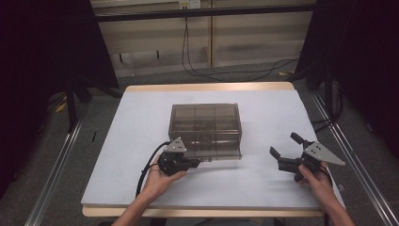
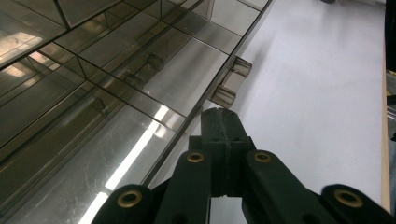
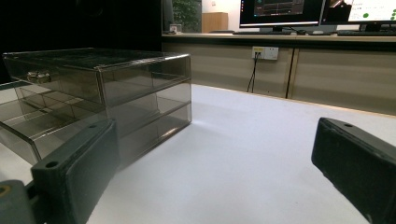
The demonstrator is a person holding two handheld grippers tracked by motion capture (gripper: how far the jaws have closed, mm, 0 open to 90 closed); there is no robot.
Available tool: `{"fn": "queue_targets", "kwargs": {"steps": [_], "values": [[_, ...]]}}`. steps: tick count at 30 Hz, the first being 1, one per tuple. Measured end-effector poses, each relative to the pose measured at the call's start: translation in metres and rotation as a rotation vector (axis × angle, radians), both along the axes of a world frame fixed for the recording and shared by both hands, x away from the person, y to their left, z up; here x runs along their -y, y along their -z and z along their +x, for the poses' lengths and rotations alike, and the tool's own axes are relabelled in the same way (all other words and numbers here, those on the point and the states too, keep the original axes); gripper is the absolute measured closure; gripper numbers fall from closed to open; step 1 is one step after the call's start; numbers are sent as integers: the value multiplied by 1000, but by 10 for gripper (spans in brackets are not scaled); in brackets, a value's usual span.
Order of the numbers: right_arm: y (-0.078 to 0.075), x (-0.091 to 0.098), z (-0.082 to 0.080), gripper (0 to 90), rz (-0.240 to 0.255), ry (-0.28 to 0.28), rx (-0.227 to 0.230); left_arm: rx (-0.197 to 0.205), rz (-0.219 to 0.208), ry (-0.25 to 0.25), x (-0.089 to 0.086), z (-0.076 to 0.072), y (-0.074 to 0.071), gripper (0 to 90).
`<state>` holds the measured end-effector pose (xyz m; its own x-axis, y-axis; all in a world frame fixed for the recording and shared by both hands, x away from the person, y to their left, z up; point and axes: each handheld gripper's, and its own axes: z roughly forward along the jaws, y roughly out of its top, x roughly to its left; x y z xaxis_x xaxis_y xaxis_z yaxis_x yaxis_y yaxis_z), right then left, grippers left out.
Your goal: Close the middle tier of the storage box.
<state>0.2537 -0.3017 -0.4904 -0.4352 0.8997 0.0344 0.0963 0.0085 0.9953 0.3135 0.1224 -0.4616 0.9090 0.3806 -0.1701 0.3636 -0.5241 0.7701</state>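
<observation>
A smoky see-through drawer box [image 1: 205, 123] stands in the middle of the white table. Its lowest drawer [image 1: 214, 150] sticks out toward me, and dividers show inside it [image 3: 32, 119]. My left gripper [image 1: 195, 164] lies at the drawer's front with its jaws pressed together. In the left gripper view the left gripper [image 2: 219, 116] ends just short of the drawer's small handle [image 2: 232, 80], with nothing seen between the jaws. My right gripper [image 1: 284, 144] hovers right of the box, open, with nothing held between its wide-set fingers [image 3: 74, 172].
The white table top [image 1: 263, 108] has free room right of and in front of the box. Black frame posts [image 1: 70, 101] and dark curtains flank the table. A desk with monitors [image 3: 280, 11] stands beyond the far edge.
</observation>
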Motion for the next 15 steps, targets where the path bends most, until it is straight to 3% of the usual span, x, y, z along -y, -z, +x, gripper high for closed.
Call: {"fn": "queue_targets", "kwargs": {"steps": [7, 8, 11, 12, 13, 15], "values": [[0, 0, 0, 7, 1, 0, -1, -1, 20, 8, -1, 2, -2, 900], [0, 0, 0, 7, 1, 0, -1, -6, 0, -3, 0, 3, -2, 900], [0, 0, 0, 8, 0, 0, -1, -5, 0, 4, -1, 3, -2, 900], [0, 0, 0, 7, 1, -1, -2, -17, -30, -10, 0, 2, -1, 900], [0, 0, 0, 7, 1, -1, -2, -2, 11, 3, -2, 3, -3, 900], [0, 0, 0, 8, 0, 0, -1, -8, -8, -9, -1, 3, -3, 900]]}}
